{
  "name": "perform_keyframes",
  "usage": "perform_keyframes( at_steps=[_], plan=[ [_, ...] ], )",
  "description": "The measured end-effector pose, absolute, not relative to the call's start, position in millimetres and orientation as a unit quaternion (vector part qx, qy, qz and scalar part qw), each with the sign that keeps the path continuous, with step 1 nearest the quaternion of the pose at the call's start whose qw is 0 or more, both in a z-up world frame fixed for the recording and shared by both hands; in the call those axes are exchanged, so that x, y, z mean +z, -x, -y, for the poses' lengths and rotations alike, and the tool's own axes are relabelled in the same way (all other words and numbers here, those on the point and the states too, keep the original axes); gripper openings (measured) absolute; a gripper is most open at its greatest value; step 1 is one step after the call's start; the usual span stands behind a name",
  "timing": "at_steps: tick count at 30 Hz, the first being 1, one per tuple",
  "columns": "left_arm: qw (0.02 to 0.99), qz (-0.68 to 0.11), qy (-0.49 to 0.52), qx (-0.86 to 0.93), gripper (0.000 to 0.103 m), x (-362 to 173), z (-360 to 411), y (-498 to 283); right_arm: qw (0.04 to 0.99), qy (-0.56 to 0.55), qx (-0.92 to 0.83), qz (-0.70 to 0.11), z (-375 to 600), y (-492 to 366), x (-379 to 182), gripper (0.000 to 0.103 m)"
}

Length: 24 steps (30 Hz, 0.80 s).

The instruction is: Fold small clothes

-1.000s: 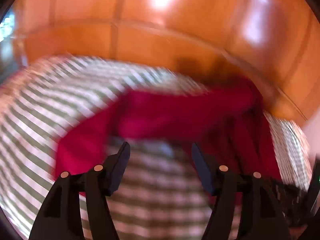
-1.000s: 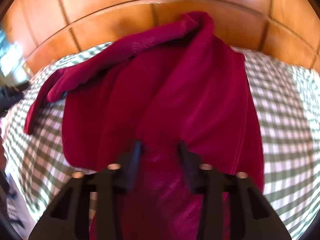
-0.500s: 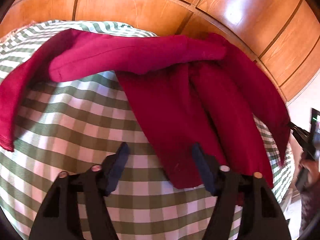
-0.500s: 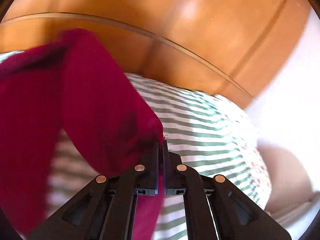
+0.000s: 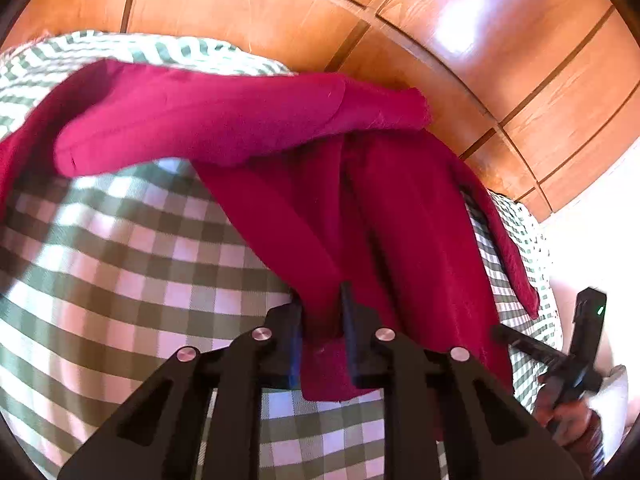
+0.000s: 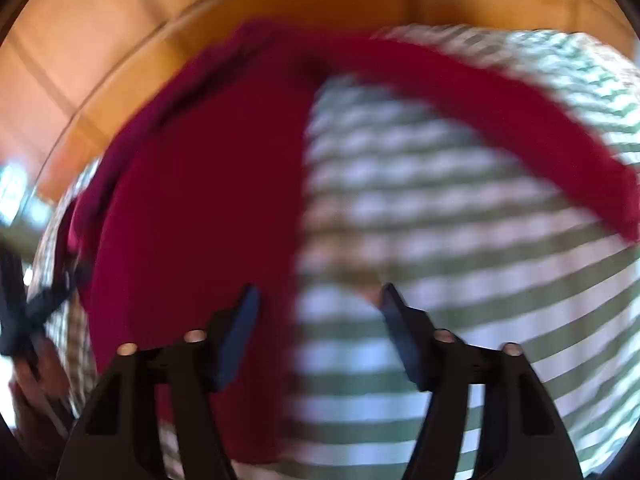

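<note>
A dark red garment (image 5: 400, 220) lies spread on a green-and-white checked cloth (image 5: 140, 260), one sleeve stretched out to the left. My left gripper (image 5: 322, 320) is closing its jaws on the garment's near hem, and the fabric is pinched between the pads. In the blurred right wrist view the red garment (image 6: 200, 200) fills the left half. My right gripper (image 6: 320, 312) hangs over the garment's right edge with its jaws opening and nothing gripped. The right gripper (image 5: 560, 356) also shows at the far right of the left wrist view, held by a hand.
A glossy wooden panelled wall (image 5: 280, 8) rises just behind the checked cloth (image 6: 440, 220). The left gripper (image 6: 24, 320) and a hand appear at the left rim of the right wrist view. White bedding shows at the far right of the left wrist view.
The left gripper moved in to the garment's near hem and closed on it. The right gripper let go of the red fabric, opened wide and swung across over the checked cloth.
</note>
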<state>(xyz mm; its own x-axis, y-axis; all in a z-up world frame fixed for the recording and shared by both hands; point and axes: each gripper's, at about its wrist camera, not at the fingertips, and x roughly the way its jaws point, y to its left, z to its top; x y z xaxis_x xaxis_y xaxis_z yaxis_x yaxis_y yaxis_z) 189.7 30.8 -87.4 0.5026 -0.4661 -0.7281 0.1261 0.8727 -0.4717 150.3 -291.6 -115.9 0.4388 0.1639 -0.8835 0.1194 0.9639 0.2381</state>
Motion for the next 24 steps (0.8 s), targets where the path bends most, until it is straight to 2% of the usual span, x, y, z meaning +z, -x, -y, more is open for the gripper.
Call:
perform_keyframes(
  at_steps=[1, 2, 4, 7, 13, 16, 22, 23, 24],
  plan=[
    [0.850, -0.465, 0.176, -0.175, 0.013, -81, -33, -188, 0.847, -0.101, 0.006, -0.521, 274, -149, -117, 0.049],
    [0.853, -0.461, 0.171, -0.175, 0.013, -75, -35, -185, 0.850, -0.088, 0.011, -0.519, 264, -148, -116, 0.029],
    [0.859, -0.453, 0.166, -0.172, 0.012, -62, -43, -179, 0.847, -0.082, 0.035, -0.524, 252, -152, -110, 0.009],
    [0.860, -0.447, 0.178, -0.170, 0.012, -45, -59, -174, 0.859, -0.033, 0.038, -0.510, 245, -154, -87, 0.007],
    [0.851, -0.439, 0.217, -0.188, 0.011, -6, -105, -151, 0.897, -0.026, 0.035, -0.439, 271, -117, -3, 0.007],
    [0.845, -0.448, 0.216, -0.196, 0.011, 1, -118, -133, 0.901, -0.021, 0.033, -0.432, 284, -85, 16, 0.007],
    [0.837, -0.498, 0.169, -0.156, 0.011, -41, -124, -101, 0.867, -0.041, 0.014, -0.496, 298, -42, -39, 0.007],
    [0.835, -0.508, 0.153, -0.147, 0.012, -53, -119, -97, 0.862, -0.035, 0.006, -0.506, 302, -39, -52, 0.006],
    [0.835, -0.515, 0.139, -0.136, 0.018, -61, -114, -96, 0.857, -0.027, -0.007, -0.515, 301, -37, -64, 0.005]
  ],
)
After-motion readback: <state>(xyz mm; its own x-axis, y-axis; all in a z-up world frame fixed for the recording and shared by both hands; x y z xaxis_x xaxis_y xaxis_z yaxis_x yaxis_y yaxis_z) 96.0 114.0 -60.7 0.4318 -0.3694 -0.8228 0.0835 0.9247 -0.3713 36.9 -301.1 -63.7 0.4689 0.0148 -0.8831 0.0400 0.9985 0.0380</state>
